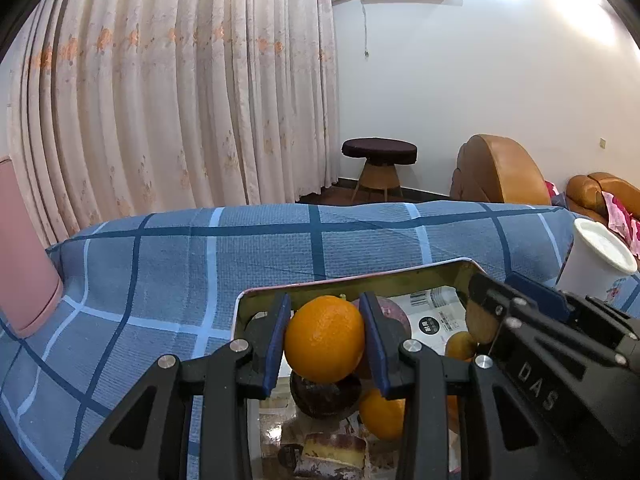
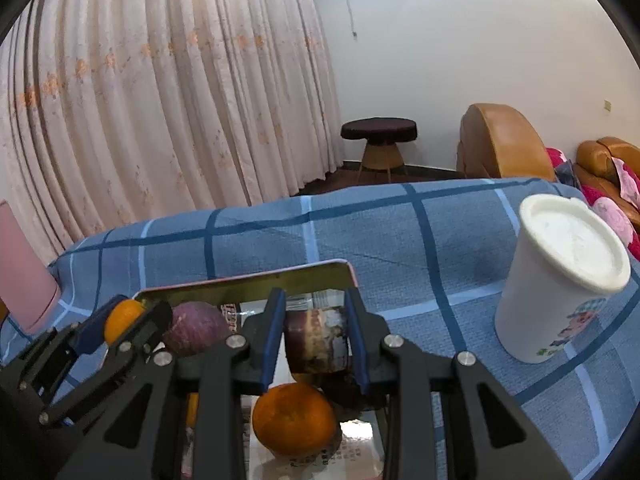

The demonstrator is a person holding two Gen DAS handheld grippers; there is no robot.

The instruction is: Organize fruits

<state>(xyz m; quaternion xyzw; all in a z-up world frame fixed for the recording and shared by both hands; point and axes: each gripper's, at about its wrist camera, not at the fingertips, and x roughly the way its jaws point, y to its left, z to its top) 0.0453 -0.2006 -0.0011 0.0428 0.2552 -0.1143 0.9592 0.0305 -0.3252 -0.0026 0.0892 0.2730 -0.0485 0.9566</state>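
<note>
My left gripper is shut on an orange, held just above a gold metal tray on the blue checked cloth. In the tray under it lie a dark purple fruit, a second orange and a wrapped cake slice. My right gripper is shut on a short brown-and-purple wrapped roll over the same tray. Below it sit an orange and a dark fruit. A purple round fruit lies at the tray's left, beside the left gripper's orange.
A white lidded cup stands on the cloth right of the tray. A pink container stands at the far left. Beyond the table's far edge are curtains, a dark round stool and orange sofas.
</note>
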